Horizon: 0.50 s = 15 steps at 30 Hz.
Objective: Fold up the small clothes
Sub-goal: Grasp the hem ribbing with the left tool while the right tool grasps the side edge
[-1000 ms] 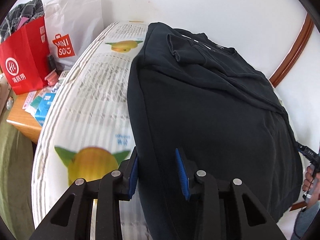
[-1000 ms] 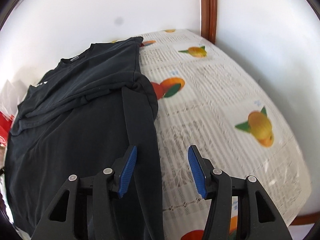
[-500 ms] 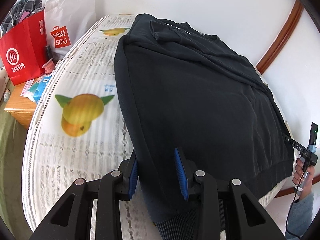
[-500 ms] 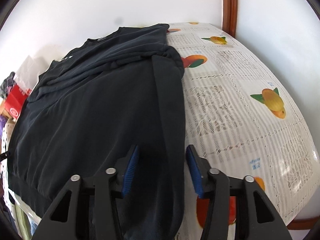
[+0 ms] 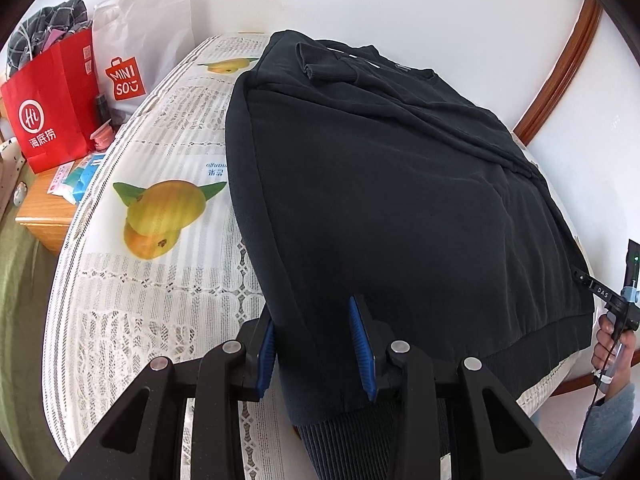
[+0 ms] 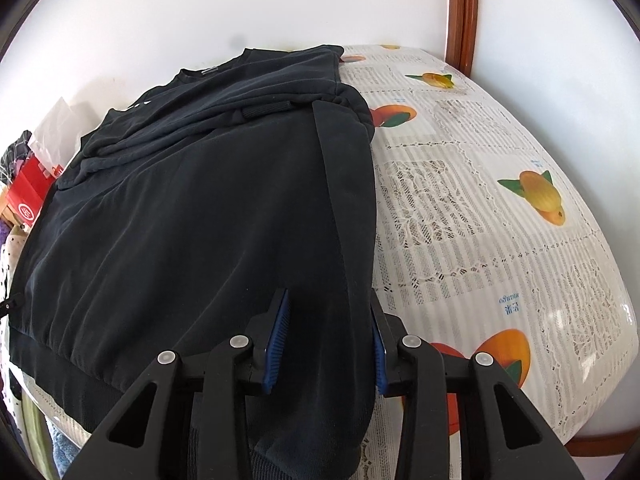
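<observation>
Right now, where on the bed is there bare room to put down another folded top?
Two free patches: the fruit-print cover right of the sweatshirt, out to the wood trim; and a narrower strip on its left, toward the nightstand. The nightstand is crowded with bags.

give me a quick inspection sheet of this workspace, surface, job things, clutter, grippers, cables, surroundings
surface: bed cover printed with fruit and text, lace-like bands.
job's things: black sweatshirt lying flat, sleeves folded across the chest, ribbed hem toward the grippers.
clutter: red paper bag and white shopping bag on a wooden side table, small packets beside them.
grippers: left gripper straddles the sweatshirt's left bottom corner; right gripper straddles the right bottom corner, jaws closing, cloth between them.
cables: thin cable hanging below the person's hand.
surroundings: white walls, brown wooden trim.
</observation>
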Motion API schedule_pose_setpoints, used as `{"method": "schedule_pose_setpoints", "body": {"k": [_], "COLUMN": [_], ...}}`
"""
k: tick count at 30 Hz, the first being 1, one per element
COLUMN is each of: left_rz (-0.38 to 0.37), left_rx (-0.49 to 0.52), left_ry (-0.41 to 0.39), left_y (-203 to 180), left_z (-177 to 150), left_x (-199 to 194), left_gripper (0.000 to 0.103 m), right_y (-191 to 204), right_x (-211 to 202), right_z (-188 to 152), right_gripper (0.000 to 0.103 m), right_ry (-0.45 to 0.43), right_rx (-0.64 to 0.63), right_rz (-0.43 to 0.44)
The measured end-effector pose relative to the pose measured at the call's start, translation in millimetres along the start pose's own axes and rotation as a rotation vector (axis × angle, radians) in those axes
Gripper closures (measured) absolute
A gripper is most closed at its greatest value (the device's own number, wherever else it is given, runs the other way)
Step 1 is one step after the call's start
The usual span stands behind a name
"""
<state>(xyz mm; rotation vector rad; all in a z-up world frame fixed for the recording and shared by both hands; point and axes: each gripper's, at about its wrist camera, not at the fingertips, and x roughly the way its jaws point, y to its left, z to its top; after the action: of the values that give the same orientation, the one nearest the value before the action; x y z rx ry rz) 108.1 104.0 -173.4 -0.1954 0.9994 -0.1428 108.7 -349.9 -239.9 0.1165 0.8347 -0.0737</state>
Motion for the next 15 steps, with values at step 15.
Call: {"method": "schedule_pose_setpoints", "body": {"k": [15], "left_rz": [0.029], "left_rx": [0.022], "left_ry": [-0.029], "left_y": [-3.7], "left_z": [4.3], "left_x": [5.2], "left_gripper": [0.072], "right_y": [-2.3], "right_x": [7.1], "right_z": [8.7], "right_gripper": [0.067], "right_ry": [-0.049], "right_rx": [0.041], "right_rz": [-0.015]}}
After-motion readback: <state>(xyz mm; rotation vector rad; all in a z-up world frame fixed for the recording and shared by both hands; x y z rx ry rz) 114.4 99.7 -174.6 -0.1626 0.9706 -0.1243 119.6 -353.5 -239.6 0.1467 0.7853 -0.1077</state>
